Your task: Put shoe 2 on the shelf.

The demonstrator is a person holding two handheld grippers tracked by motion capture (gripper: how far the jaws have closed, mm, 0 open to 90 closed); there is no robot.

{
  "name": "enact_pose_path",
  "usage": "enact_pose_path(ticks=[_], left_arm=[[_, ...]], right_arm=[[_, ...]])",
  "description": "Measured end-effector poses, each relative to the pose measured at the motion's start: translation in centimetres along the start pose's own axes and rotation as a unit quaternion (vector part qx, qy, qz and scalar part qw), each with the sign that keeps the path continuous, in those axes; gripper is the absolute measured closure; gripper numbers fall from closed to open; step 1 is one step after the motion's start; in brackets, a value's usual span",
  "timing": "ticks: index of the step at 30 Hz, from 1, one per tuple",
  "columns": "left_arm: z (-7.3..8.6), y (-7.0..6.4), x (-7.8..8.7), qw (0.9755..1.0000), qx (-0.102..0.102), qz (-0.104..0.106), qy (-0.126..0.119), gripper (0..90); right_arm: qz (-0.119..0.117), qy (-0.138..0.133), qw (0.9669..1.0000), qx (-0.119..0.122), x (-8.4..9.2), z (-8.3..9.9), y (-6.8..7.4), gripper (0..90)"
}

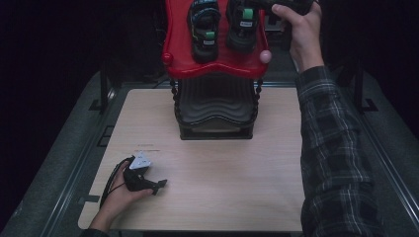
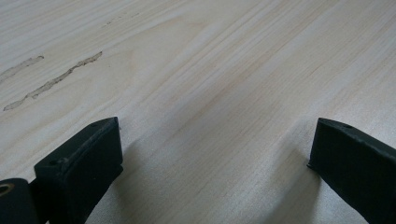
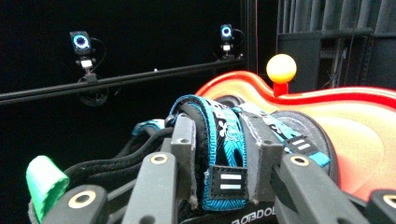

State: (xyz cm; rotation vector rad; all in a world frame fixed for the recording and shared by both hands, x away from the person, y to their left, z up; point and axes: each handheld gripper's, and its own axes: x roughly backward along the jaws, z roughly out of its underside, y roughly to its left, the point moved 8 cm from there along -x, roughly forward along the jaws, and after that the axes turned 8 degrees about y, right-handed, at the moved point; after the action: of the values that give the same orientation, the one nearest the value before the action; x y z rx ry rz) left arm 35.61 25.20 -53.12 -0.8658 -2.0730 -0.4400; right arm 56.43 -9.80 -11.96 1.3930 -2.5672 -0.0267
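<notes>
1. Overhead, the pale wooden surface (image 1: 222, 187) stood in a dark room, with black all around it and grey floor strips along both its sides.
2. At the surface's far edge sat a black ribbed stand (image 1: 215, 111), and on top of that stand rested a red tray (image 1: 178, 44) with a wavy rim and a small ball knob at each near corner.
3. Two dark sandals lay in the red tray: the left sandal (image 1: 204, 29), with blue straps and a green tab, lay side by side with the right sandal (image 1: 242, 24).
4. The right gripper (image 1: 291, 6) was held in the right hand (image 1: 304, 29) just right of the red tray, at the right sandal.
5. From the right gripper view, its jaws were pinched onto a blue patterned strap (image 3: 219, 140) of that sandal, one grey pad on each side of it; a green tab (image 3: 44, 184) stuck up at the left, and an orange ball knob (image 3: 281, 68) rose from the tray rim (image 3: 327, 93) behind.
6. Two small cameras with lit rings (image 3: 80, 42) hung on a rail in the dark beyond the tray.
7. The left gripper (image 1: 143, 180) lay in the left hand (image 1: 116, 197) on the surface, well nearer the person than the red tray and off to its left.
8. Its jaws were spread wide apart over bare wood (image 2: 210, 93), with nothing between them; faint scuff marks (image 2: 56, 81) showed in the grain.
</notes>
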Motion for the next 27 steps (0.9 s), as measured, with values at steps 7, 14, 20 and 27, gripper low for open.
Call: enact_pose_path(ticks=[7, 14, 20, 27], left_arm=[[0.0, 0.0, 0.0, 1.0000, 0.000, 0.001, -0.001, 1.4], [0.0, 0.0, 0.0, 1.0000, 0.000, 0.000, 0.000, 1.4], [0.0, 0.0, 0.0, 1.0000, -0.001, 0.000, 0.000, 1.4], [-0.1, 0.0, -0.1, 1.0000, 0.000, 0.000, 0.000, 1.4]], right_arm=[[0.012, 0.019, 0.9997, 0.011, -2.0, 0.1, -1.1, 68.0], [0.009, 0.037, 0.9987, 0.033, -2.7, 0.7, -0.3, 67.8], [0.002, 0.047, 0.9980, 0.042, -2.4, 1.8, 0.5, 67.2], [0.024, 0.050, 0.9977, 0.040, -1.8, 2.2, 0.9, 52.4]])
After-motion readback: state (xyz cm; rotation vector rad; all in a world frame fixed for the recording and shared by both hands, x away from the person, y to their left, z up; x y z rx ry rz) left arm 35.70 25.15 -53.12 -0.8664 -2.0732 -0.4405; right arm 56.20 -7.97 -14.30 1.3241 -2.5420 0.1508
